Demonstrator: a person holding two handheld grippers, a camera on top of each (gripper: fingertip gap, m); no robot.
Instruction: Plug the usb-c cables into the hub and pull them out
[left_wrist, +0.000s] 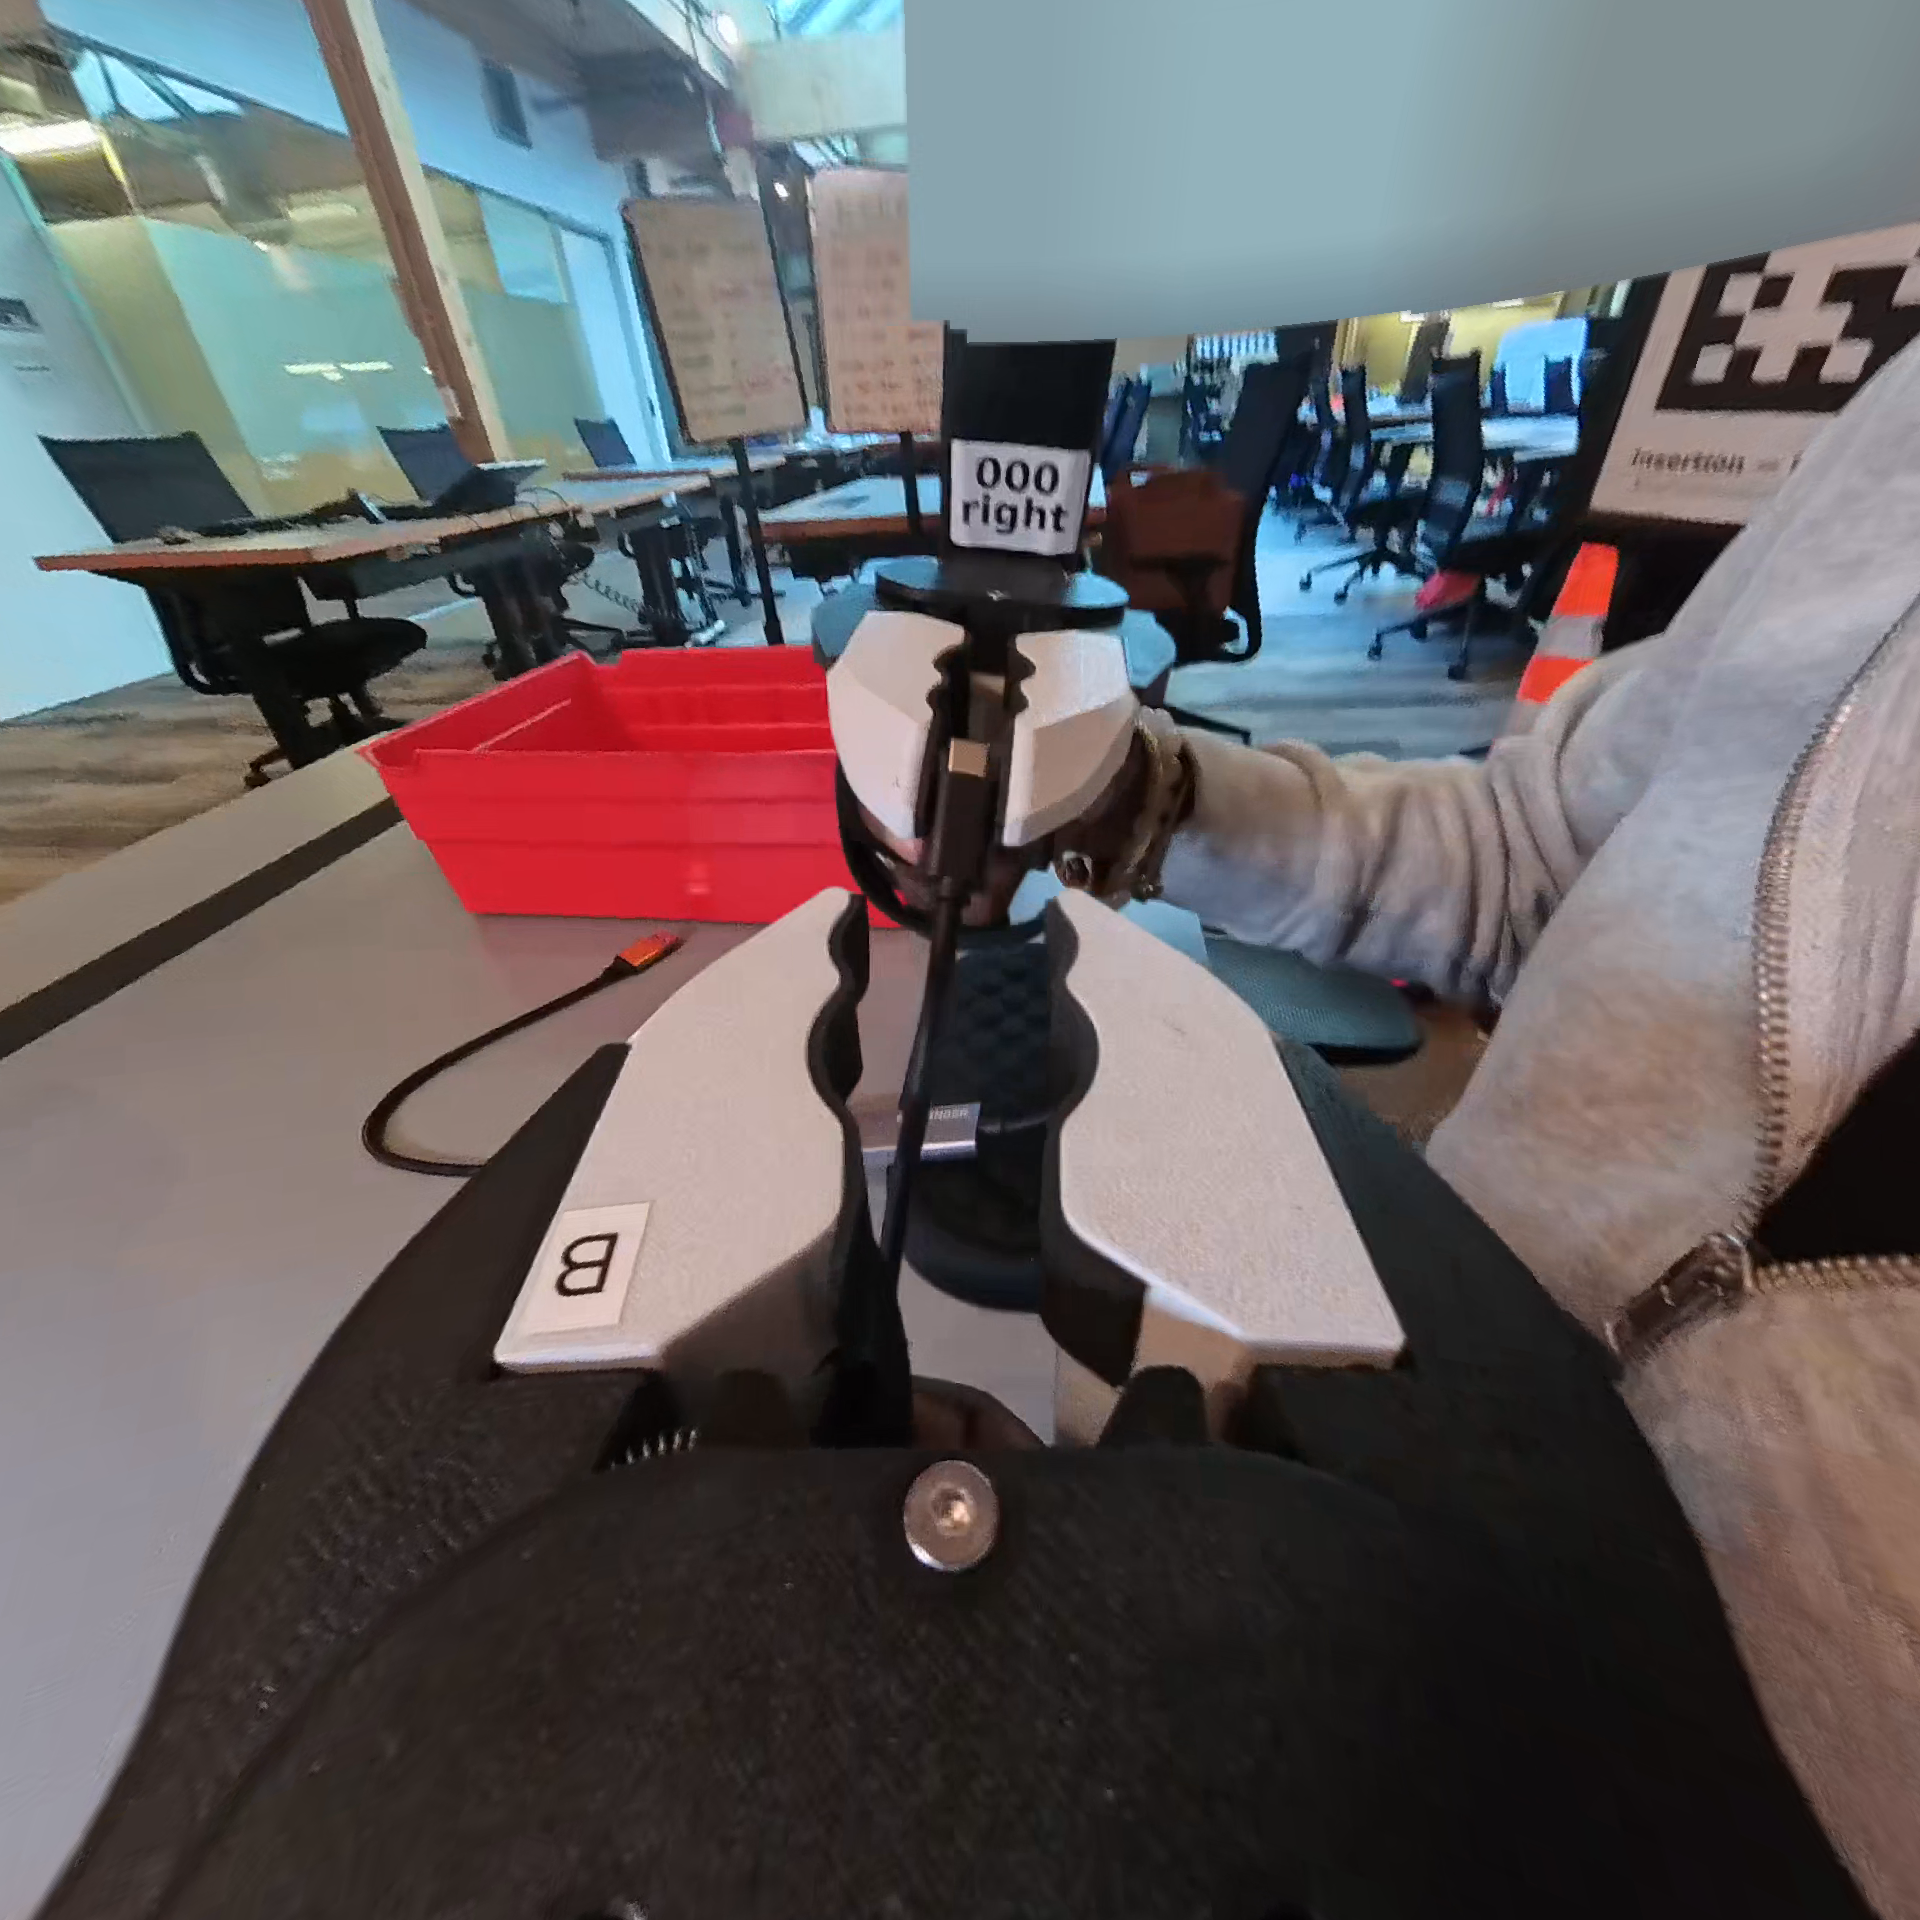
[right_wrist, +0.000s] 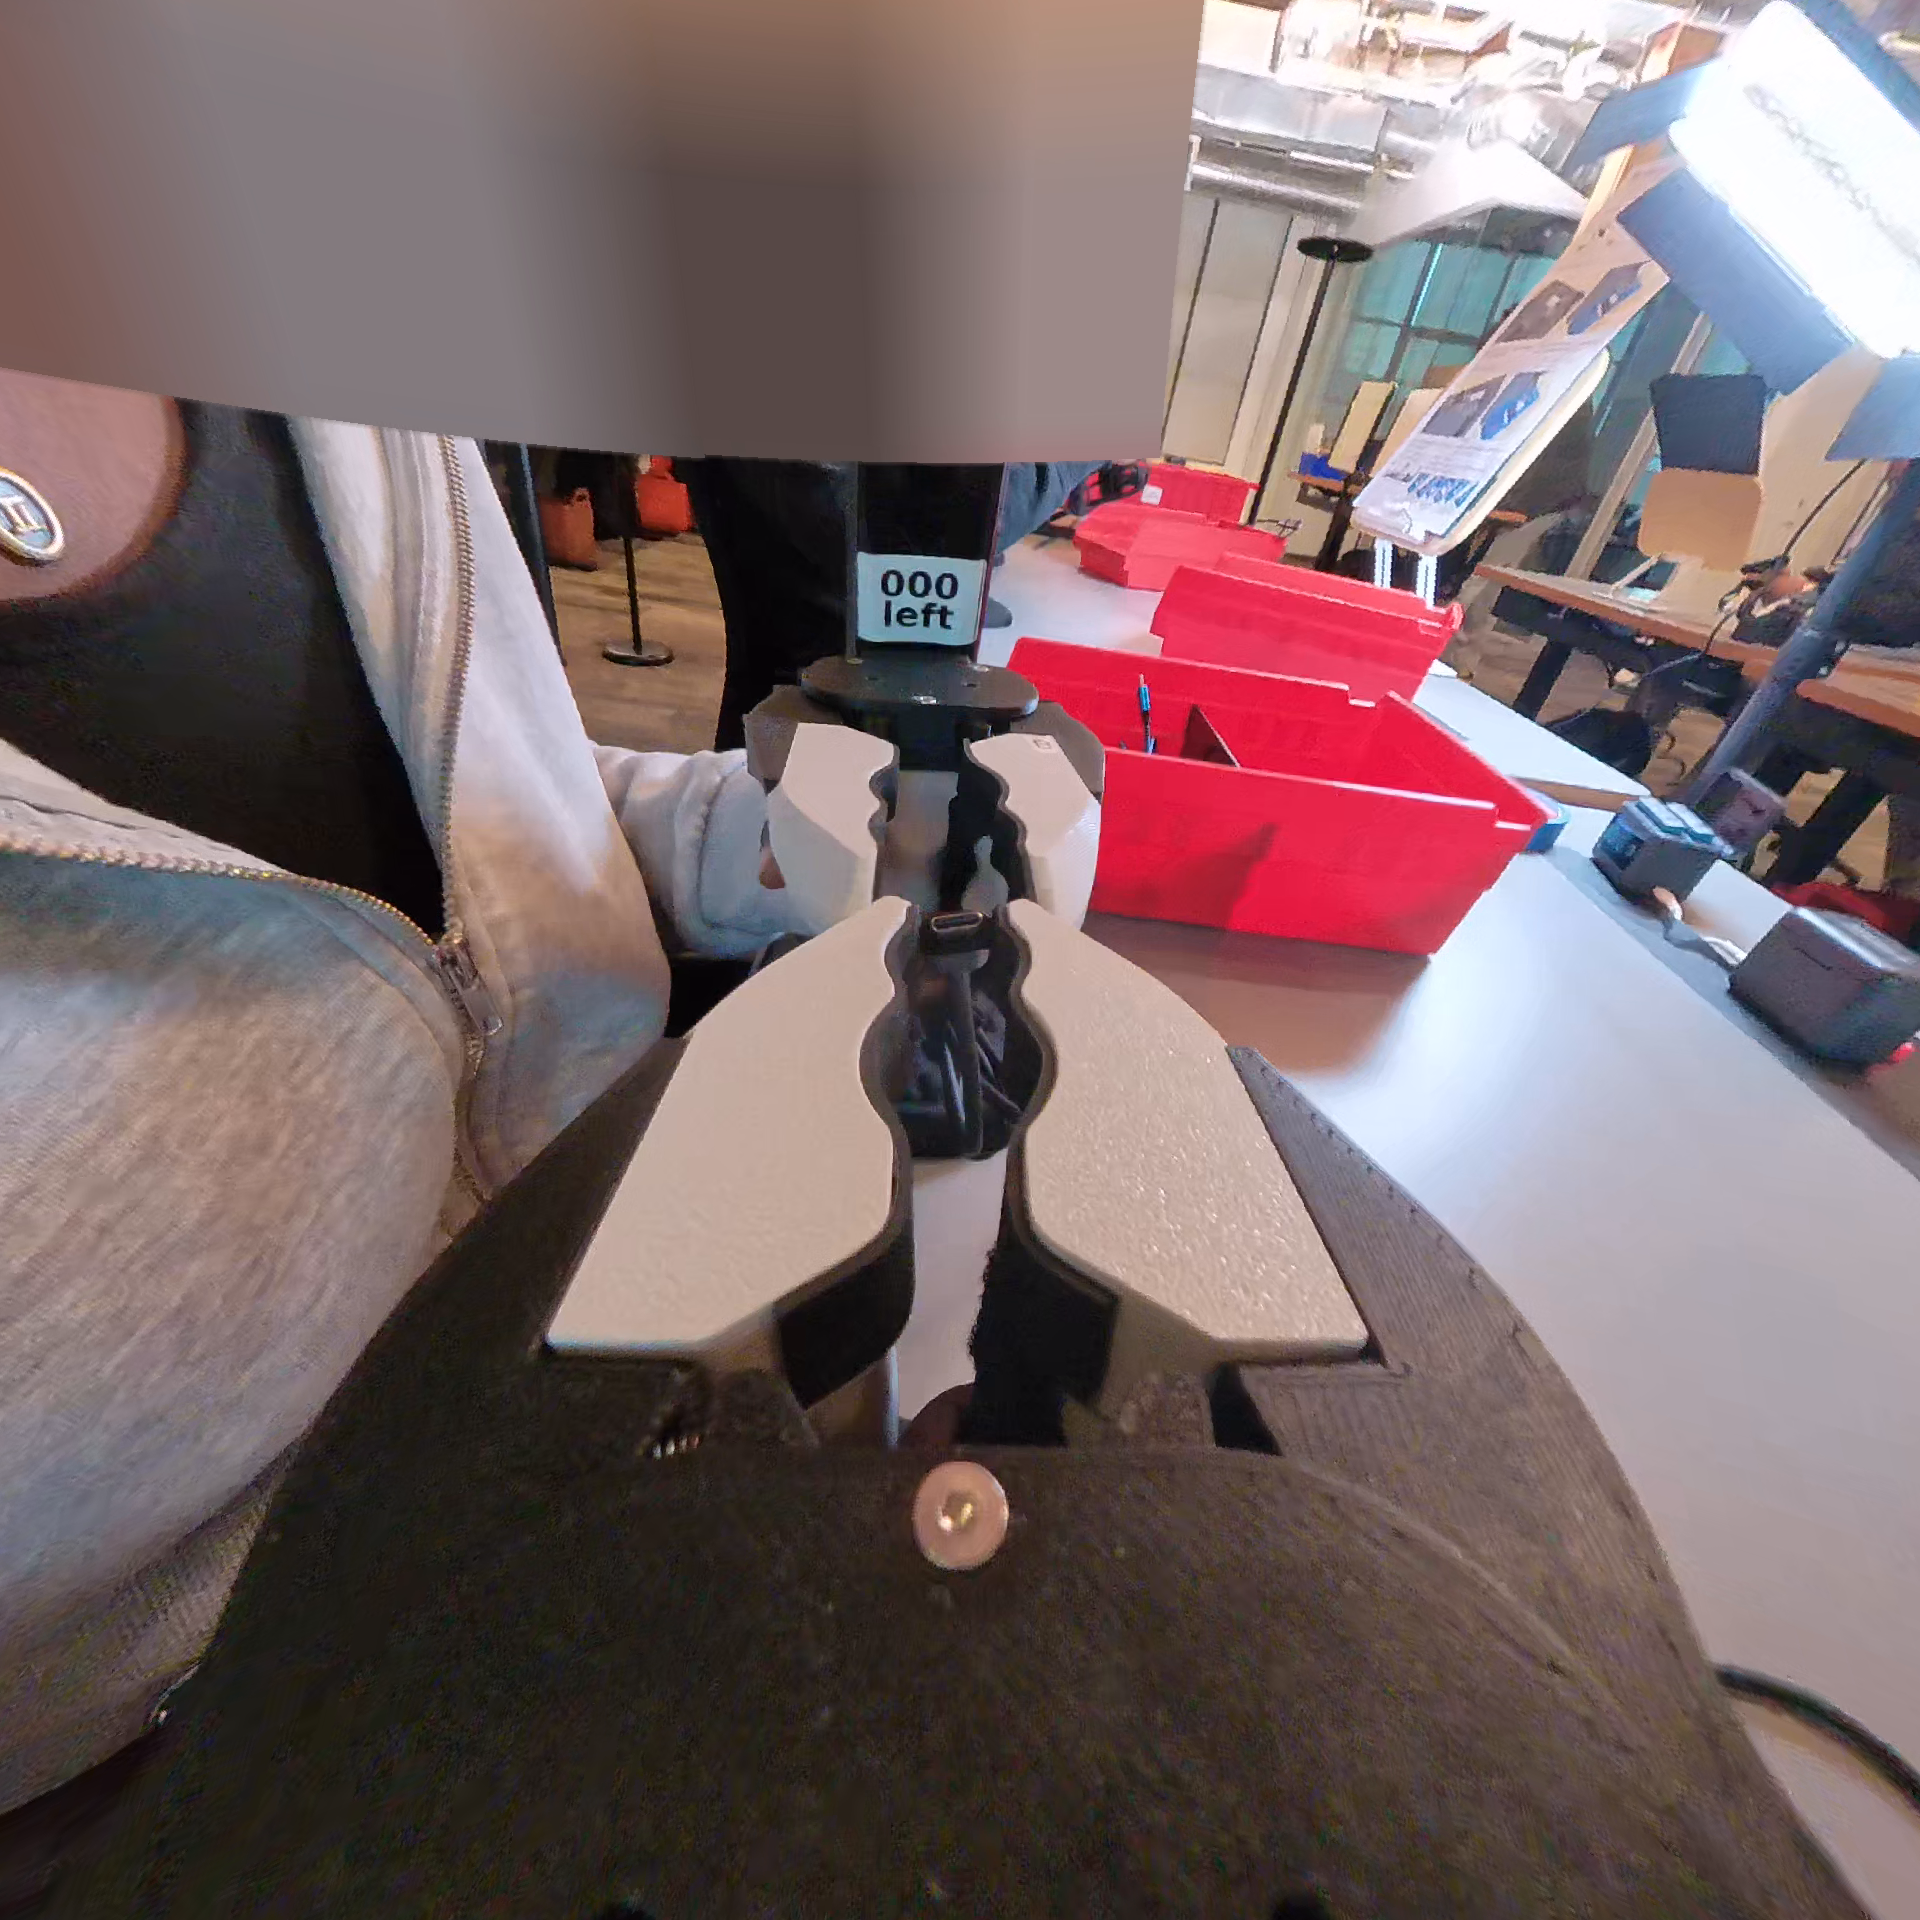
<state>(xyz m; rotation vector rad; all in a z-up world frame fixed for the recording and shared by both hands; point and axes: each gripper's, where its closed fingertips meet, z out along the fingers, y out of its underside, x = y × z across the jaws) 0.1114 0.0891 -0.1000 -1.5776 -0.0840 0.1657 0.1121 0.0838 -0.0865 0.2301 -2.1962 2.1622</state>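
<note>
- Above the grey desk (left_wrist: 208, 1039), the two tools face each other nose to nose, both held up in the air by a person in a grey zip hoodie (left_wrist: 1662, 935).
- The left tool (left_wrist: 951, 935) is pinching the hub (left_wrist: 935, 1127), a small silver block seated deep between its fingers (left_wrist: 727, 1122); the tips themselves stand a little apart.
- A black cable (left_wrist: 920, 1039) runs up from between those fingers, past the hub, to the right tool (left_wrist: 971, 790).
- The right tool is pinching that cable's black plug (right_wrist: 951, 930) at its fingertips, with the metal USB-C end poking out toward the left tool (right_wrist: 935, 831).
- In the right wrist view the plug sits just short of the left tool, apart from it; whether it lines up with a port I cannot tell.
- More black cable is bunched in the hollow between the right tool's fingers (right_wrist: 1143, 1132).
- A second cable (left_wrist: 468, 1049) lies looped on the desk to the left, ending in an orange-red plug (left_wrist: 649, 951) near a red bin (left_wrist: 623, 790).
- The red bin stands on the desk just behind the tools; in the right wrist view it shows a divider inside (right_wrist: 1299, 821), with more red bins (right_wrist: 1299, 613) farther back.
- Two dark boxes (right_wrist: 1745, 914) sit on the desk at the far right of that view.
- Beyond, an office with desks, black chairs (left_wrist: 1455, 468) and an orange cone (left_wrist: 1569, 623).
</note>
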